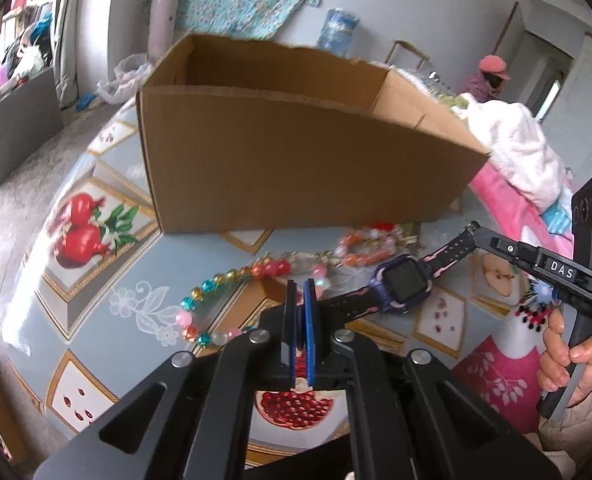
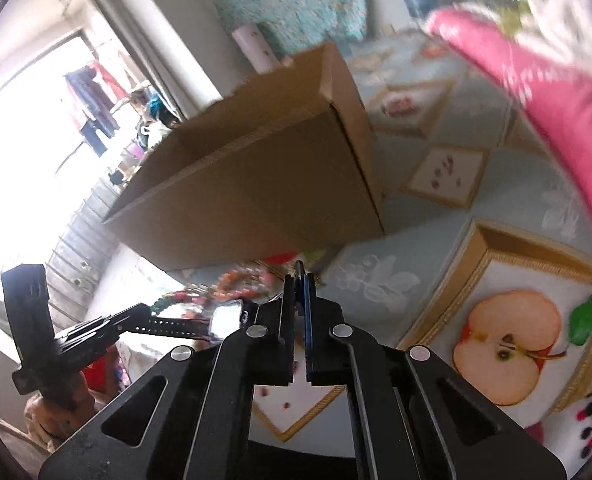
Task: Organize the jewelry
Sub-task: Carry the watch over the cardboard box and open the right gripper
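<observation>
Your left fingers (image 1: pixel 301 286): pinched on one end of the watch strap.
Your right fingers (image 2: pixel 299 280): pinched on its other end.
Watch (image 1: pixel 402 282): one, strung between both, over the bench (image 1: pixel 108 264).
Beads (image 1: pixel 252 276): at twelve o'clock, count unclear, partly hidden.
Box (image 1: pixel 280 160): one, beyond.

A purple smartwatch (image 1: pixel 404 282) with a dark square face and black-and-pink strap is stretched out level above the table, one strap end clamped in each gripper. Beneath it, a multicoloured bead necklace (image 1: pixel 224 304) and an orange-and-white bead bracelet (image 1: pixel 366 248) lie on the patterned cloth, near the front wall of an open cardboard box (image 1: pixel 296 156).
</observation>
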